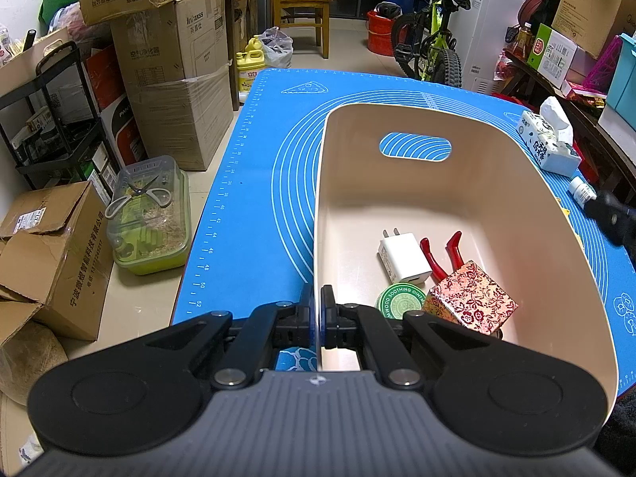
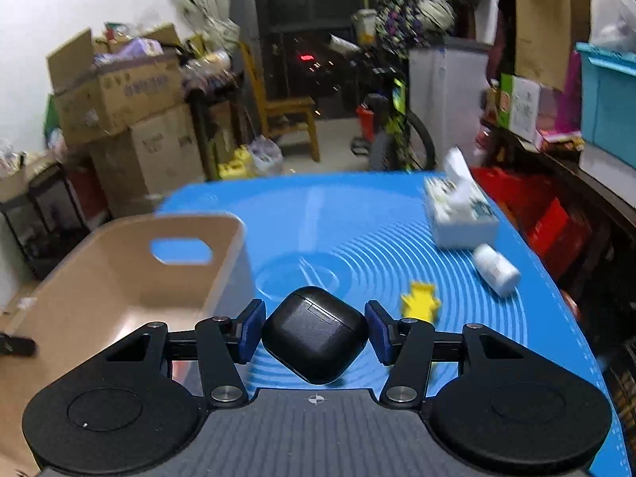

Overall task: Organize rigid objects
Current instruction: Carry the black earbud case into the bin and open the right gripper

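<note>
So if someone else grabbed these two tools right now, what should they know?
Left gripper: jaws shut on the bin wall, steadying it.
Right gripper: holding a black case above the mat, beside the bin.
Done: charger, pliers, tin and patterned box are in the bin.
Left: drop the case in, then the yellow piece and white bottle. A tissue pack is also on the mat.

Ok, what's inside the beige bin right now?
In the beige plastic bin: a white plug charger, red-handled pliers, a round green ointment tin and a red floral box. The box hides the pliers' head; the left claw covers the near corner.
</note>
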`<state>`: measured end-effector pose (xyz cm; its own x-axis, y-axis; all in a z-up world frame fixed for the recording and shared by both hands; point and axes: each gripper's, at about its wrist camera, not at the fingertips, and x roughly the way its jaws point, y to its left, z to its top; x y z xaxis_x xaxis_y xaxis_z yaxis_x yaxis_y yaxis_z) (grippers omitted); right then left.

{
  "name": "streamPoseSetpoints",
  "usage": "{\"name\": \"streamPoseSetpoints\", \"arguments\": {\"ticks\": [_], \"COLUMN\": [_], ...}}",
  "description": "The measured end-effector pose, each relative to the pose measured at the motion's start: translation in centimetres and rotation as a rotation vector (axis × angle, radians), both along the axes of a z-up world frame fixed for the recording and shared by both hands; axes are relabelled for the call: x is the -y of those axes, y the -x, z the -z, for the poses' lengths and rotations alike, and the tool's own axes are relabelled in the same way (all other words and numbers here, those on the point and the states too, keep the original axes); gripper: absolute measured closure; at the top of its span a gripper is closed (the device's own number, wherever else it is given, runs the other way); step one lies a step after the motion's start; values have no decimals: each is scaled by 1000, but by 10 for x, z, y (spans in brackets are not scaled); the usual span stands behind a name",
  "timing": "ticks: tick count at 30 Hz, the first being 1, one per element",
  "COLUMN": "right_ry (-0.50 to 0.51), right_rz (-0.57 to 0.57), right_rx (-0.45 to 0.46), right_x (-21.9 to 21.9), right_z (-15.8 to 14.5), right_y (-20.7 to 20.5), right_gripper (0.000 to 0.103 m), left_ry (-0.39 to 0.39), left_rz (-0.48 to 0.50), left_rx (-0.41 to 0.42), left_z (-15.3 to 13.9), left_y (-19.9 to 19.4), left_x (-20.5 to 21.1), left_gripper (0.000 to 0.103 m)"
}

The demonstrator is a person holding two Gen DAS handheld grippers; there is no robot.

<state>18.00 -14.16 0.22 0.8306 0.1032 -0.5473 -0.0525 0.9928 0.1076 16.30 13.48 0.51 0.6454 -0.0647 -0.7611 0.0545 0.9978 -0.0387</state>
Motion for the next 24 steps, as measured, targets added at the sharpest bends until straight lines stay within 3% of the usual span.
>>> {"name": "streamPoseSetpoints", "arguments": {"ticks": [12, 18, 24], "right_ry": [9, 67, 138], "right_rz": [-211, -338, -397], "right_rx": [21, -60, -182], "right_x": [-67, -106, -133], "right_z": [-26, -16, 8], "right_y": [-11, -20, -28], "right_gripper": [44, 44, 44], "left_ry": [1, 0, 0], "left_rz": [0, 0, 0], "left_rx": [0, 0, 0], "left_z": [0, 0, 0], "left_y": [0, 0, 0], "left_x": [0, 0, 0], "left_gripper": [99, 99, 99]}}
